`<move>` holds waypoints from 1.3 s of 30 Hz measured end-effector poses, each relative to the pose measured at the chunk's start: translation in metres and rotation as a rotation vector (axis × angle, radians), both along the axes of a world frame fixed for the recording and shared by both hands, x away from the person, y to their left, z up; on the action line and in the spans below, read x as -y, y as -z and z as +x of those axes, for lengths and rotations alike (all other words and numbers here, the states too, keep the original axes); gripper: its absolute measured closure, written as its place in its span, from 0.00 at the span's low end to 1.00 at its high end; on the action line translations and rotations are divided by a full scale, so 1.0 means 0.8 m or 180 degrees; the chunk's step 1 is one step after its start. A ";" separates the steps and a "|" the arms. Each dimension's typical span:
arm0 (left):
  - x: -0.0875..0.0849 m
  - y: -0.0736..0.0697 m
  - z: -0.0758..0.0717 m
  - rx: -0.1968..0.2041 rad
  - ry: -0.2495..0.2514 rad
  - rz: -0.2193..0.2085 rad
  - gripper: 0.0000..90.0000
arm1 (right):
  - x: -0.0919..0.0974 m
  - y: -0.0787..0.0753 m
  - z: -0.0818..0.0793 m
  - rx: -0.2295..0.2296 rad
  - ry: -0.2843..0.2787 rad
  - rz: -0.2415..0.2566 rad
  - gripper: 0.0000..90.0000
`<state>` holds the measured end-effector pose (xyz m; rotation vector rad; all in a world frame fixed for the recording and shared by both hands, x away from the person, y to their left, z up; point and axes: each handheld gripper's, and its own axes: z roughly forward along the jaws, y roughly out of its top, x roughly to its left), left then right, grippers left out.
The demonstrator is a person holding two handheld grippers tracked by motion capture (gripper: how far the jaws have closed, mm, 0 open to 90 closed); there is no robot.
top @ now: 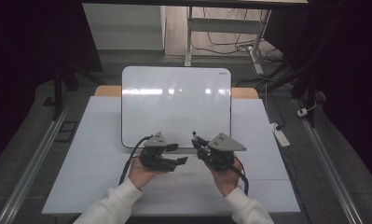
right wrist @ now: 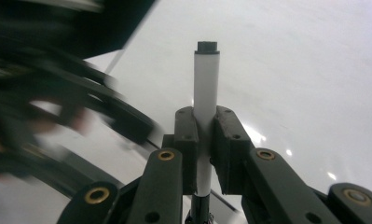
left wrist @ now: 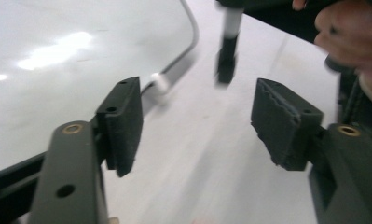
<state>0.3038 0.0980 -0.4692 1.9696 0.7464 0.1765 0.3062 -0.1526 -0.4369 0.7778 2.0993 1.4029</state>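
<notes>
Right gripper [right wrist: 205, 135] jaws clamped on white marker [right wrist: 206, 88], barrel upright between pads; left gripper [left wrist: 197, 126] jaws apart, nothing between, marker beyond them.

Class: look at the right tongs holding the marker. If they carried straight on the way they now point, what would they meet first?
Probably the whiteboard. The right tongs, shut on the marker, point at its glossy surface, so the marker's dark end would likely touch first; depth is hard to judge.
</notes>
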 end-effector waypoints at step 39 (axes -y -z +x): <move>-0.175 0.040 -0.066 0.0161 -0.1072 0.0235 0.36 | 0.038 0.020 0.136 -0.0522 0.1097 -0.0421 0.88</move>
